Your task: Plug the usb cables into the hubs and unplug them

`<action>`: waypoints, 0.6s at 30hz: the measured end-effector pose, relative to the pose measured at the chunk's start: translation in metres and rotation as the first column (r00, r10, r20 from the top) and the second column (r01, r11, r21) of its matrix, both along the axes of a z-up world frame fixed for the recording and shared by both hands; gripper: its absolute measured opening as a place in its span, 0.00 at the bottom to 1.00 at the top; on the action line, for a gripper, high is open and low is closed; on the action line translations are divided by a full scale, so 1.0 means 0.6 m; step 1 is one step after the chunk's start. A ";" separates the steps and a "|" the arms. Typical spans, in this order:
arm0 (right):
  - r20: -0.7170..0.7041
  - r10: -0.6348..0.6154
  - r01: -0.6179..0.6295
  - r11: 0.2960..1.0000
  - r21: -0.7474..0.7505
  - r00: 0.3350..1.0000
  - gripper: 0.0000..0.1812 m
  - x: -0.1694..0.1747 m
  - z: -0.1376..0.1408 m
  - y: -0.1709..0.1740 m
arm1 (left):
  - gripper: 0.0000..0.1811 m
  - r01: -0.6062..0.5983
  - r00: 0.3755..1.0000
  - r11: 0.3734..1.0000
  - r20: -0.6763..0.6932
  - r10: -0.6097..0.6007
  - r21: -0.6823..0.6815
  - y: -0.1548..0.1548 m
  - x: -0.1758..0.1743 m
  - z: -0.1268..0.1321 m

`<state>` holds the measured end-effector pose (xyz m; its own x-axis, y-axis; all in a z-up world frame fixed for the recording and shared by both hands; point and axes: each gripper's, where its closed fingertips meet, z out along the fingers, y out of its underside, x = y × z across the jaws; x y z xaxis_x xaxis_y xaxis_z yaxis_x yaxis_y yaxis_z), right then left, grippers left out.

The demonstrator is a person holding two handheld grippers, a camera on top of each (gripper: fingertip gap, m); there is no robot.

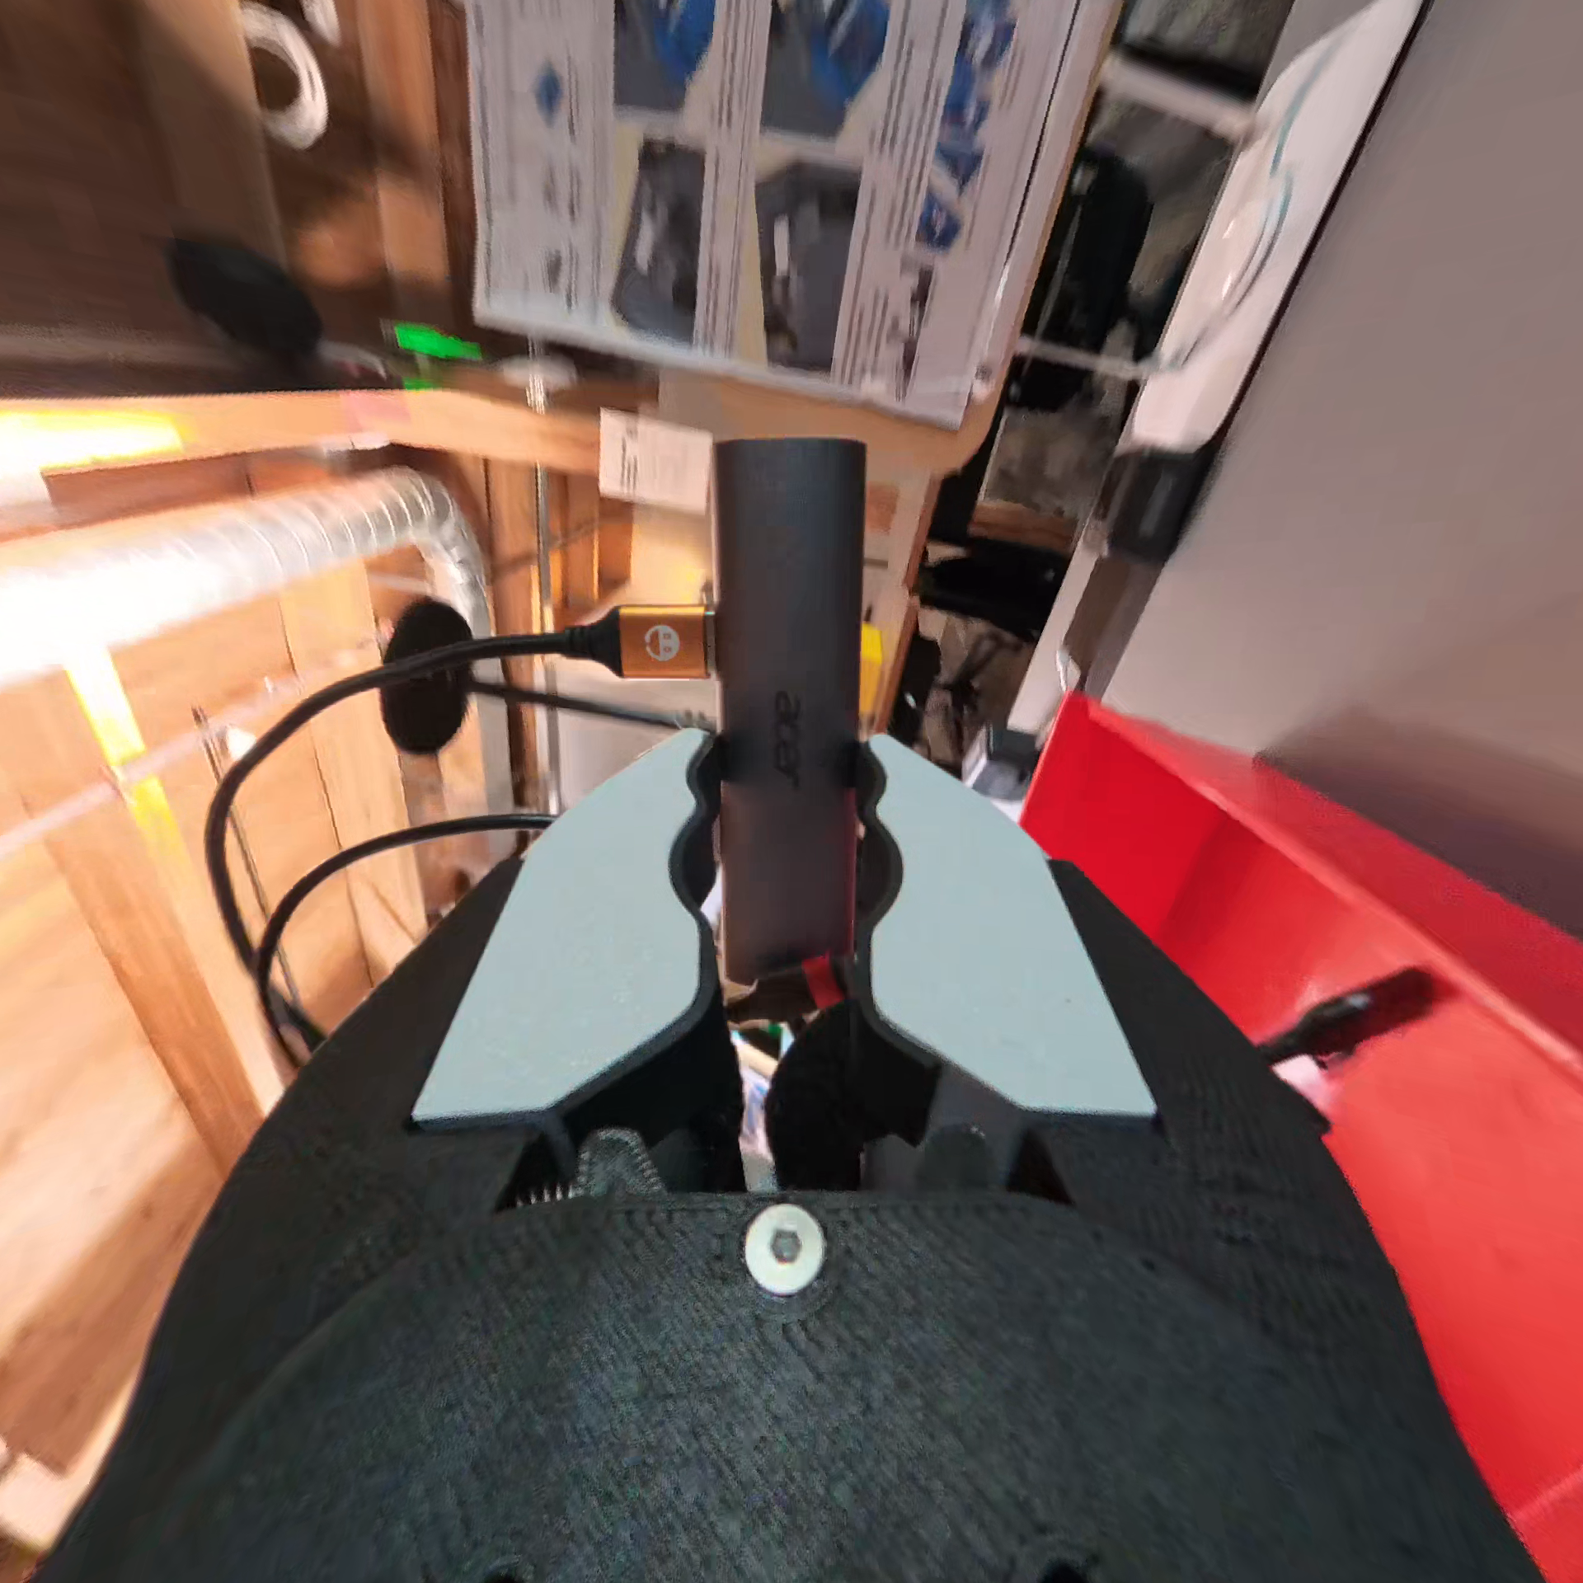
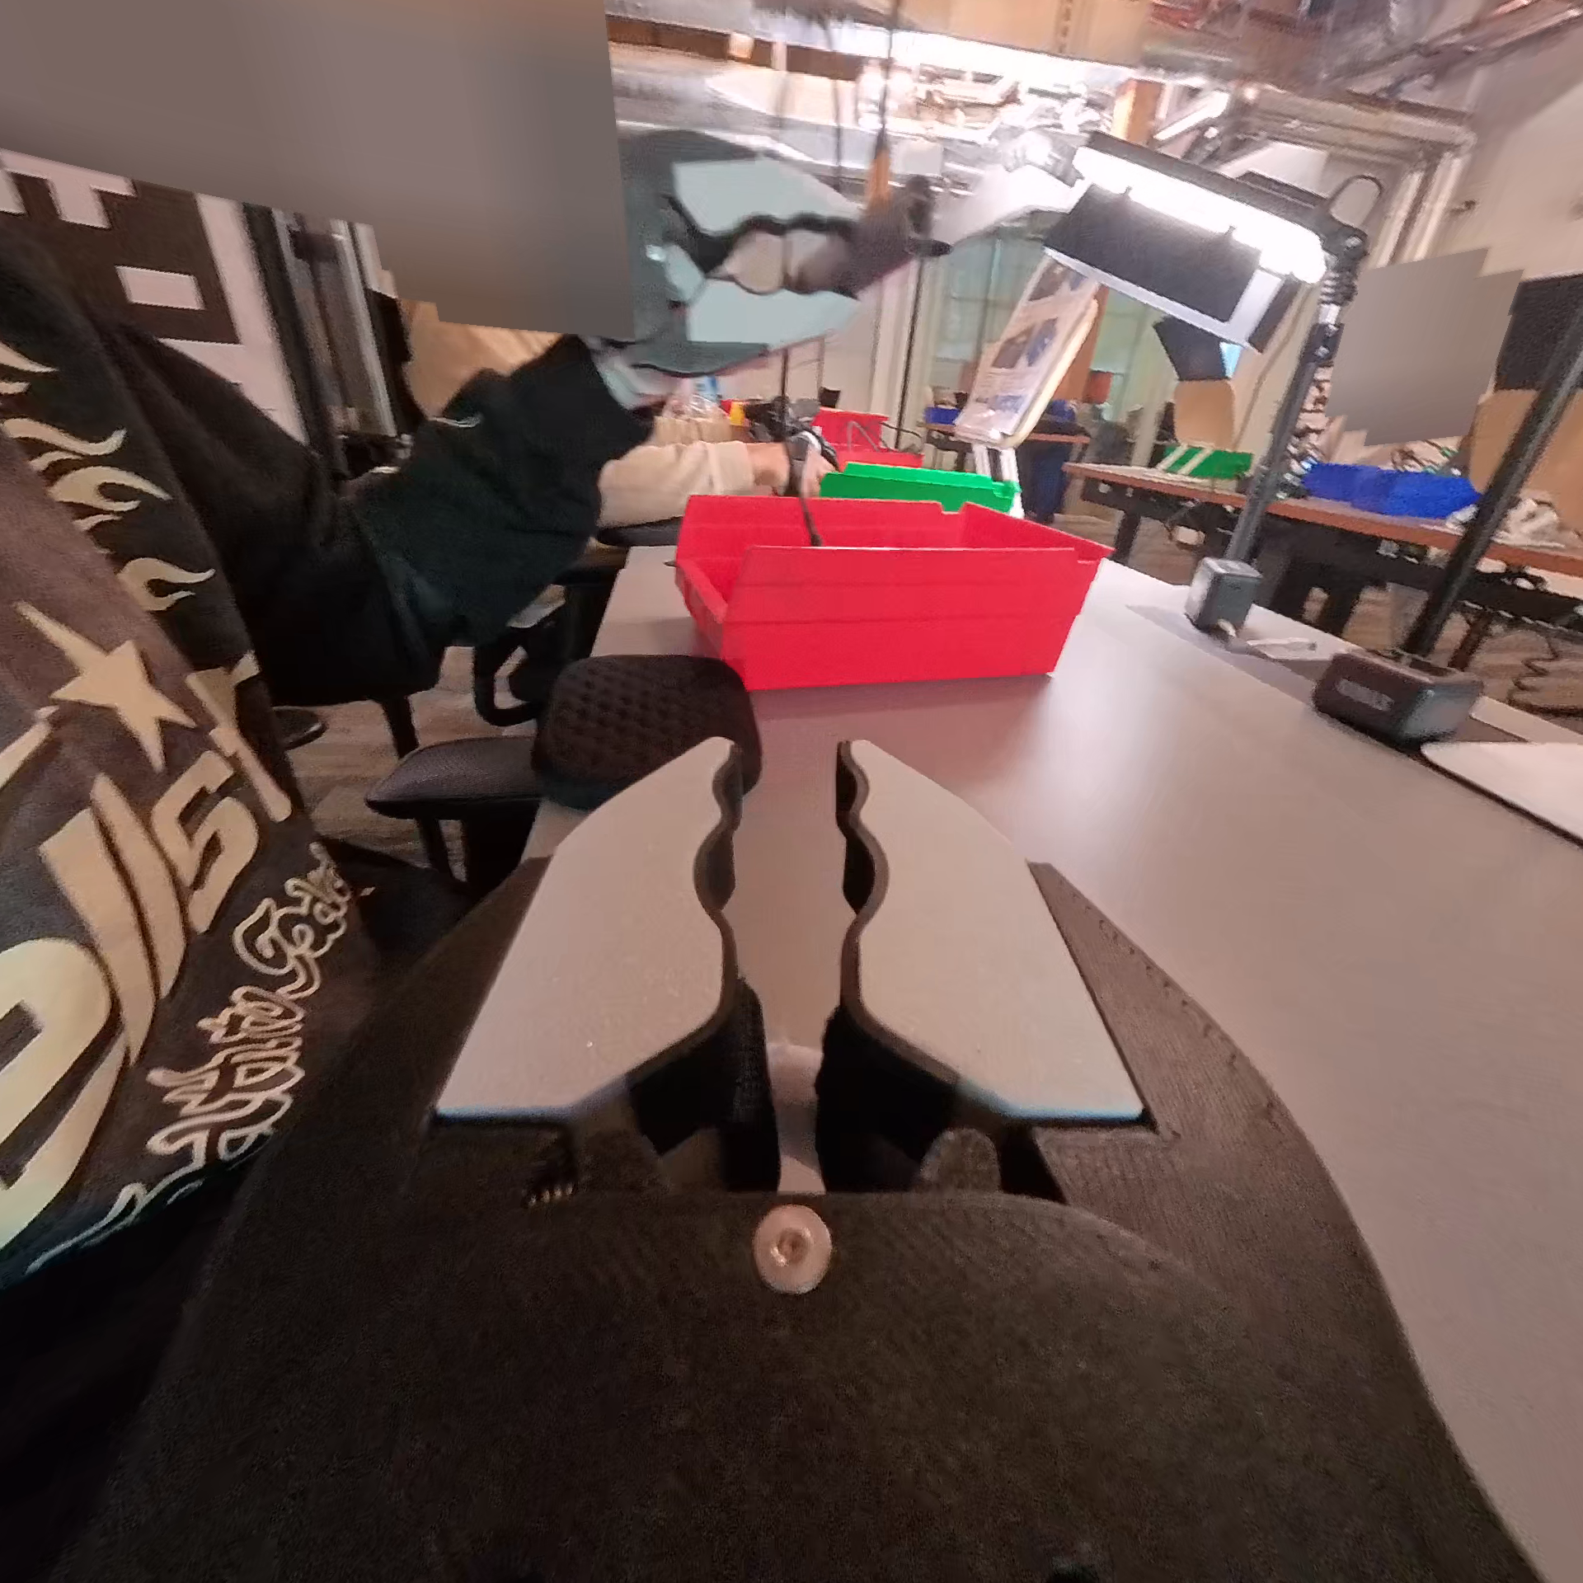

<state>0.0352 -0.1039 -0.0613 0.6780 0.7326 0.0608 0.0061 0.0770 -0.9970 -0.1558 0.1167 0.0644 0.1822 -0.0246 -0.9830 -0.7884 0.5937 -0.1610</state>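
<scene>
The left gripper is lifted up in the air. Its jaws pinch a long, dark grey hub near the tips. The hub sticks straight out past the jaws, and its far end is free. A plug with a shiny orange shell sits in the hub's left side, just past the jaw tips. A thin black cable runs from the plug and loops down to the left. A bit of red shows at the hub's near end, between the jaws.

A red bin is close on the right side of the left gripper.

The right gripper is low over the grey counter. Its jaws are a little apart and hold nothing. The counter ahead of it is bare and wide. The red bin stands farther off, near the counter's left edge. Two small grey lamp bases sit by the right side. A black chair is just beside the left edge.
</scene>
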 end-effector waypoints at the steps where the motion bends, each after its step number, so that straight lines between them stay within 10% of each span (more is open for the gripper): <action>1: -0.005 -0.020 0.020 1.000 -0.012 1.000 0.14 0.001 0.002 0.005 | 0.16 0.041 0.999 0.999 -0.031 -0.040 0.028 -0.023 0.019 0.001; 9: -0.087 -0.098 0.098 0.995 -0.004 0.991 0.27 -0.040 0.080 0.031 | 0.16 0.324 0.916 0.932 -0.299 -0.267 0.160 -0.200 0.166 -0.051; 18: 0.052 -0.049 0.051 0.998 -0.039 0.997 0.15 -0.093 0.087 0.053 | 0.16 0.543 0.767 0.833 -0.463 -0.443 0.102 -0.309 0.240 -0.109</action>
